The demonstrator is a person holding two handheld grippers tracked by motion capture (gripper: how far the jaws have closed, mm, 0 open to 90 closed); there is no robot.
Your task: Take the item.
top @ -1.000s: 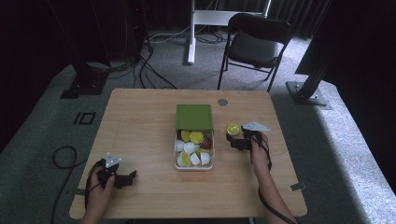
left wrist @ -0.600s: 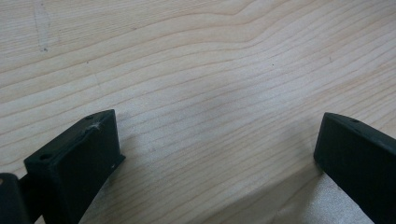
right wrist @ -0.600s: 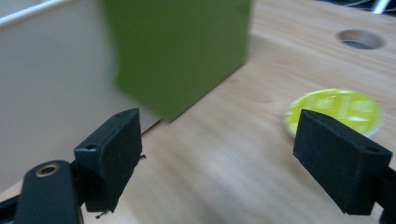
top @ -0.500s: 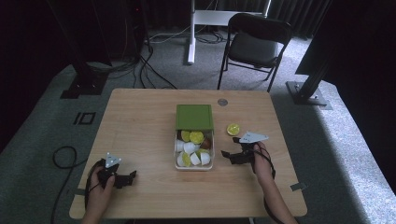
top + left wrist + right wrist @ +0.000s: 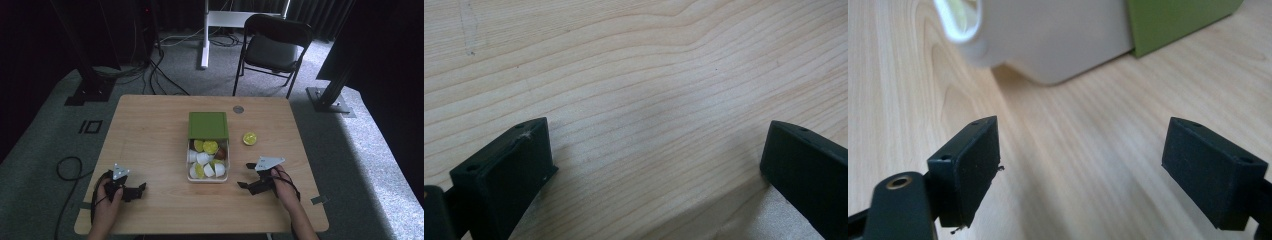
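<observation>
A clear tub (image 5: 190, 170) in the middle of the table holds several white and yellow capsules. Its green lid (image 5: 208, 124) lies against the tub's far end. One round yellow piece (image 5: 249, 138) sits alone on the wood to the right of the lid. My right gripper (image 5: 245, 176) is open, low over the table right of the tub and nearer the front than the yellow piece. In the right gripper view (image 5: 1083, 150) the jaws stand wide with bare wood between them, the white tub (image 5: 1048, 35) and green lid (image 5: 1178, 20) ahead. My left gripper (image 5: 139, 192) rests open at the front left, over bare wood (image 5: 654, 150).
A small grey disc (image 5: 238, 109) is set into the table near its far edge. A black folding chair (image 5: 272, 47) and a white stand (image 5: 205, 35) are on the floor beyond the table. Cables run over the carpet at the left.
The right gripper has drawn back from the yellow piece toward the front edge, and the piece stays on the table by the lid. The left gripper has not moved.
</observation>
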